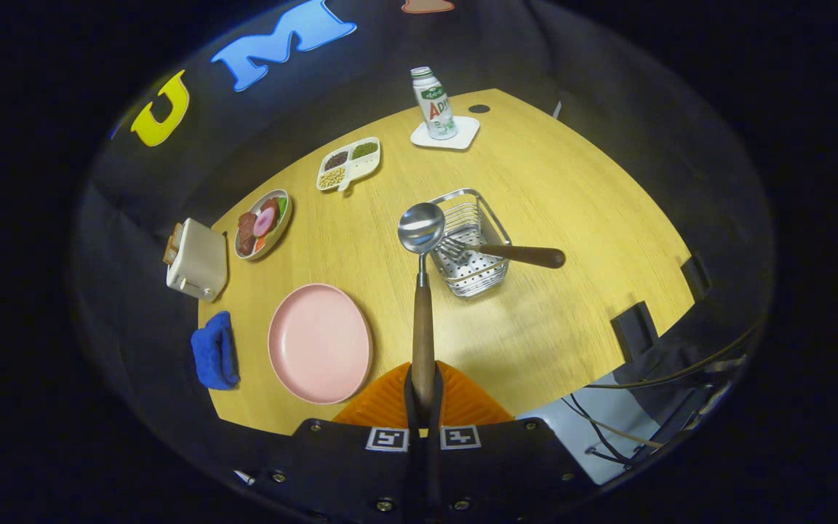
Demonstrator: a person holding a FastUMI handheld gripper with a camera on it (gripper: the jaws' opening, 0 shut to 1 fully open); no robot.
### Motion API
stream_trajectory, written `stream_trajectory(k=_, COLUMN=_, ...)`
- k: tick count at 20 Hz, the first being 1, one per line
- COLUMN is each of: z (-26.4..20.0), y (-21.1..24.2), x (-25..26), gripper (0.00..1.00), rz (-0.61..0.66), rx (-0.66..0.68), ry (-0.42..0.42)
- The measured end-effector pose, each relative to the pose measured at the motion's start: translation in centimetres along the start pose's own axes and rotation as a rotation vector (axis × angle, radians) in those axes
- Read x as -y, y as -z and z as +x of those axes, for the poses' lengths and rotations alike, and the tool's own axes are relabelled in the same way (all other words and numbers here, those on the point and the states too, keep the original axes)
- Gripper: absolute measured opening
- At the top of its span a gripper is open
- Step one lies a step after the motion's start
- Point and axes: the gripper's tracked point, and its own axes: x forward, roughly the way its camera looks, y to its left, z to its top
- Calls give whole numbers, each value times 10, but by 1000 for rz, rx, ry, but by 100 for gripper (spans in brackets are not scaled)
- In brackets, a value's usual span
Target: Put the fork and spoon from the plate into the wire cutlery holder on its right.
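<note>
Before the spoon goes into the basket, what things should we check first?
1. Spoon held: ok, the hand-held gripper is shut on its wooden handle, bowl end pointing away.
2. Fork already in the wire cutlery holder: ok, tines inside, handle sticking out over the rim.
3. Pink plate cleared: ok, nothing on it.
4. Room left in the holder: ok, space shows beside the fork.
5. Spoon above the opening: cannot tell, its bowl looks near the holder's rim, but height is unclear.
6. Fork handle in the spoon's way: cannot tell.
</note>
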Motion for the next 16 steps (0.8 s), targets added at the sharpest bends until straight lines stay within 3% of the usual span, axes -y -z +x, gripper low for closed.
stream_trajectory(k=10, z=14, y=-15, x=20, gripper=2, rz=1, rx=-38, ry=27)
stream_trajectory(k=16, z=12, y=-35, x=21, gripper=17, rz=25, rx=5, ry=26)
